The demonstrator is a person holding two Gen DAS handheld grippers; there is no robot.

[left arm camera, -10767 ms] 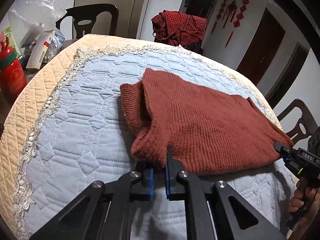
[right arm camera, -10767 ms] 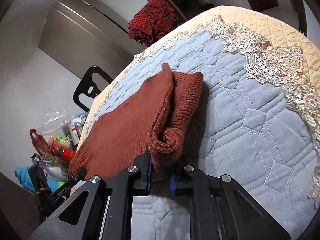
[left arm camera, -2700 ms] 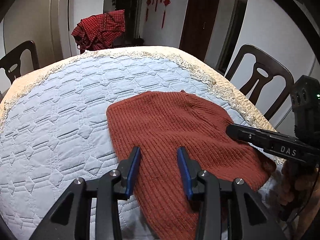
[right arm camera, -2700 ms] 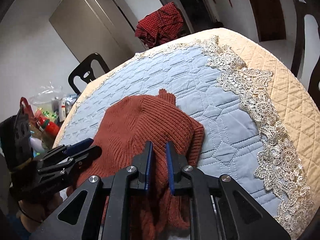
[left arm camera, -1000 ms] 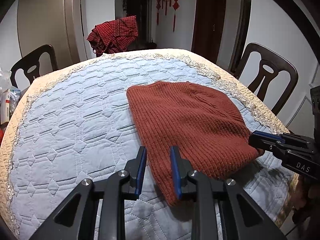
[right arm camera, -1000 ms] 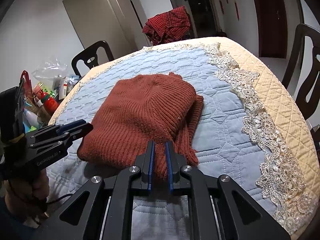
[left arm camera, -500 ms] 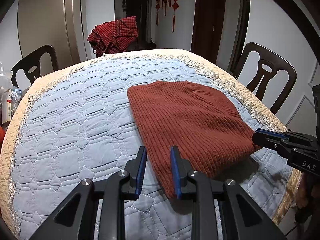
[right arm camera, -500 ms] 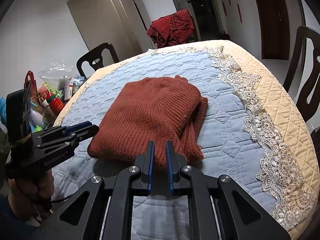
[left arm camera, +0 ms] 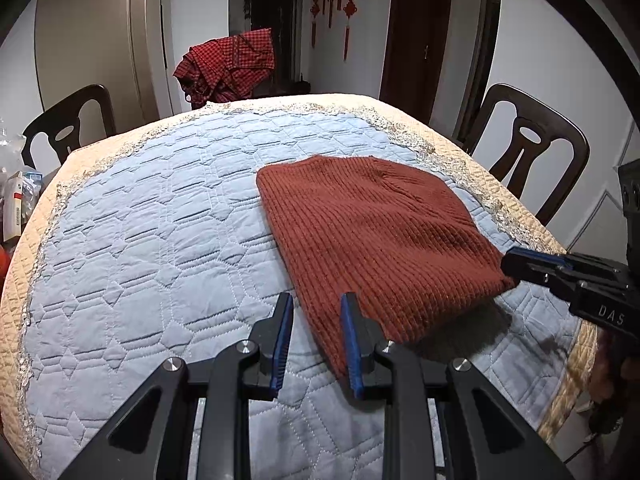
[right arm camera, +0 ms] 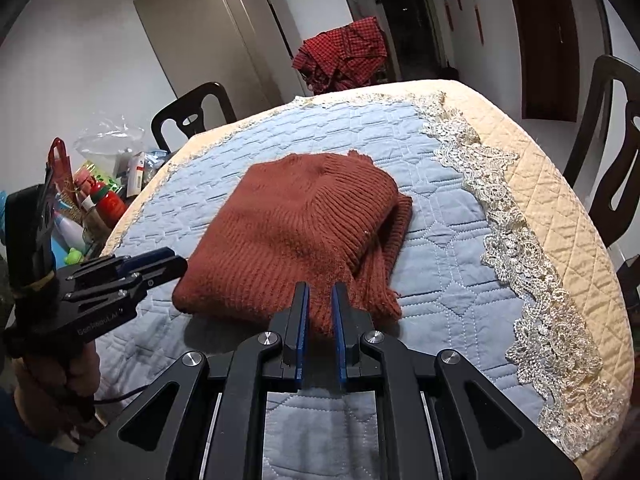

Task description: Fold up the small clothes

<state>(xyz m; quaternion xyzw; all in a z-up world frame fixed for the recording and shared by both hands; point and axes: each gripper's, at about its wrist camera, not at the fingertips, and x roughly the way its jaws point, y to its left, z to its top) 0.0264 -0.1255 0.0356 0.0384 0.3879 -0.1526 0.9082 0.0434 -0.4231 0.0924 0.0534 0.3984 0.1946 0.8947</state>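
A rust-red knitted sweater point(left arm camera: 372, 236) lies folded into a compact rectangle on the blue quilted table cover point(left arm camera: 152, 248); it also shows in the right wrist view point(right arm camera: 304, 236). My left gripper point(left arm camera: 316, 308) is open, its jaws straddling the sweater's near left edge without clamping it. My right gripper point(right arm camera: 319, 300) has its jaws slightly apart at the sweater's near edge, with no cloth pinched. The right gripper point(left arm camera: 560, 272) shows at the sweater's right corner in the left wrist view. The left gripper point(right arm camera: 132, 272) shows beside the sweater's left corner in the right wrist view.
A red checked garment point(left arm camera: 228, 64) hangs on a chair beyond the table. Dark chairs stand at the left point(left arm camera: 68, 124) and right point(left arm camera: 532, 152). Bottles and packets point(right arm camera: 100, 196) crowd the table's left edge. A lace trim point(right arm camera: 520, 248) borders the cover.
Both grippers have drawn back a little from the folded sweater. The right gripper's jaws have opened slightly off the cloth. The sweater lies still.
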